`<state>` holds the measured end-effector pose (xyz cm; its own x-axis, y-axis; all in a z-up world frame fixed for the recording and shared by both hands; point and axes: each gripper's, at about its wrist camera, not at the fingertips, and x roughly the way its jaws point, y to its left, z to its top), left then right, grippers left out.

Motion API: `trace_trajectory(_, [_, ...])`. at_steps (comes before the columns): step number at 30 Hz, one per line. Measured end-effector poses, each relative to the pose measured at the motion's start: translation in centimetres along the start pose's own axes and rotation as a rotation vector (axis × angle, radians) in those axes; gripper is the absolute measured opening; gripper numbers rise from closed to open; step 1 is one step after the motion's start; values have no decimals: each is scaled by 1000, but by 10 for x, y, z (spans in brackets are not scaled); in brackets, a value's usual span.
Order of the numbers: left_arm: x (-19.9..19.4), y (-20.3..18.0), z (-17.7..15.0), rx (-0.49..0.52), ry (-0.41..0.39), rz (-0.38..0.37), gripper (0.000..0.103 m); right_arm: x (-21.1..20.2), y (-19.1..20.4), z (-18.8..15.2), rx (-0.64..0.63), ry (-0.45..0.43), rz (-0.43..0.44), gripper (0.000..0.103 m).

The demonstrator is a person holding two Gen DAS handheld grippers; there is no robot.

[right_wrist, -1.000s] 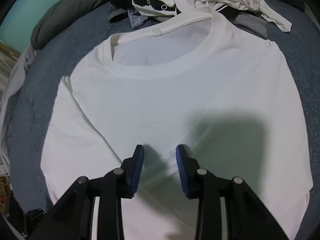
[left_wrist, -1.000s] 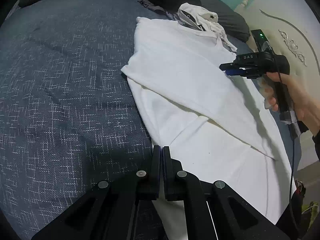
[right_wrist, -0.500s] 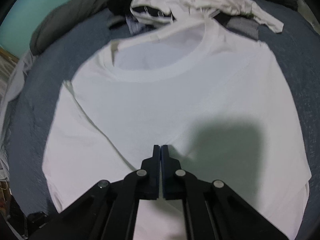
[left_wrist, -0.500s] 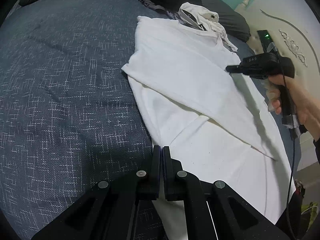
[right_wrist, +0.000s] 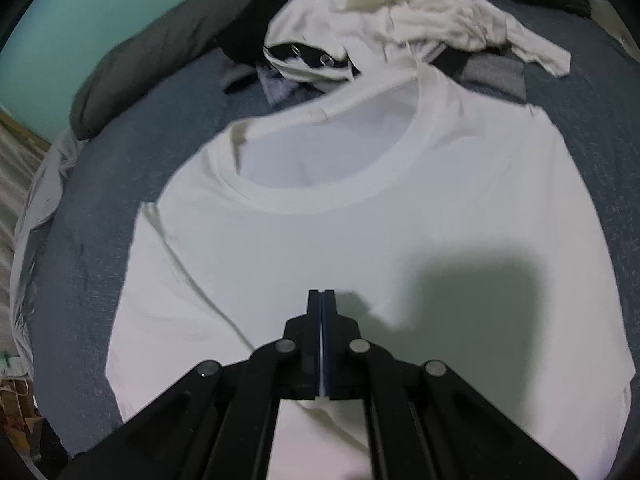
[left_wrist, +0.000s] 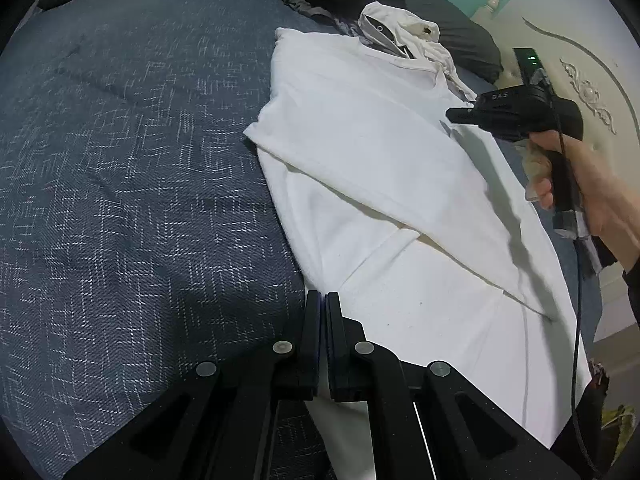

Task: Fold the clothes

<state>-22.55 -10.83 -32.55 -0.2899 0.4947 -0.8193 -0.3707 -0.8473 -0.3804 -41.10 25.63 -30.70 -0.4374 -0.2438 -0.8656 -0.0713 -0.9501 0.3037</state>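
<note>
A white T-shirt [left_wrist: 384, 168] lies on the dark blue bedspread [left_wrist: 132, 184], one side folded in over its middle. In the right wrist view the T-shirt [right_wrist: 320, 240] shows neck opening upward. My left gripper [left_wrist: 323, 300] is shut and empty, hovering at the shirt's near left edge. My right gripper [right_wrist: 321, 298] is shut and empty, just above the chest of the shirt. It also shows in the left wrist view [left_wrist: 454, 114], held in a hand above the shirt's right side near the collar.
A heap of white and dark clothes [right_wrist: 384, 28] lies beyond the shirt's collar. A dark pillow [right_wrist: 160, 60] runs along the head of the bed. A cream headboard [left_wrist: 580, 60] stands at the right, with floor [left_wrist: 616, 344] below it.
My right gripper closed from open to shut and moved forward toward the collar. My left gripper has stayed shut in the same place.
</note>
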Motion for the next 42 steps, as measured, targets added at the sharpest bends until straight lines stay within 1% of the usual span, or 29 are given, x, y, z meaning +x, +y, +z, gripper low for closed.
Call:
trace_trajectory(4, [-7,1,1,-11,-16,-4,3,-15,7,-7,-35,-28,50,1])
trace_trajectory(6, [-10,2,2,-18,-26,-8,3,-26,9,-20,-51,-30,81,1])
trace_trajectory(10, [-17,13,7,-53,-51,-14,4,-35,8,-43,-46,-32,148,1])
trace_trajectory(12, [-17,11,6,-48,-49,-20,4,-45,0,-59,-23,-38,178,1])
trace_trajectory(17, [-6,-5,8,4,-25,-20,4,-52,-19,-88,16,-52,210,1])
trace_trajectory(20, [5,-8,8,33,8,34,4,-52,-30,-106,30,-39,214,1])
trace_trajectory(22, [5,-7,8,39,15,46,4,-50,-37,-118,33,-19,203,1])
trace_trajectory(23, [2,-4,10,32,13,51,4,-49,-41,-122,43,-11,200,1])
trace_trajectory(25, [-7,4,14,5,-6,87,4,-48,-50,-128,68,-6,203,1])
trace_trajectory(27, [-17,19,16,-46,-30,103,4,-50,-57,-132,90,-12,214,1])
trace_trajectory(30, [-26,32,13,-108,-61,59,4,-53,-62,-139,104,-18,229,1])
trace_trajectory(32, [-26,32,15,-113,-68,44,5,-54,-63,-141,111,-24,243,1])
trace_trajectory(33, [-25,31,16,-107,-66,40,12,-55,-63,-142,116,-28,250,1])
trace_trajectory(34, [-23,30,17,-102,-61,37,24,-56,-62,-142,120,-33,260,2])
trace_trajectory(35, [-21,29,18,-98,-58,32,29,-56,-62,-142,123,-38,269,2])
trace_trajectory(36, [-20,29,19,-98,-57,23,32,-57,-60,-142,124,-44,277,2])
trace_trajectory(39, [-19,30,22,-94,-63,14,32,-59,-54,-144,112,-51,286,2])
trace_trajectory(41, [-11,32,27,-86,-55,21,31,-57,-51,-145,104,-44,291,2])
trace_trajectory(42, [-12,33,28,-90,-55,20,19,-56,-50,-145,99,-41,294,2])
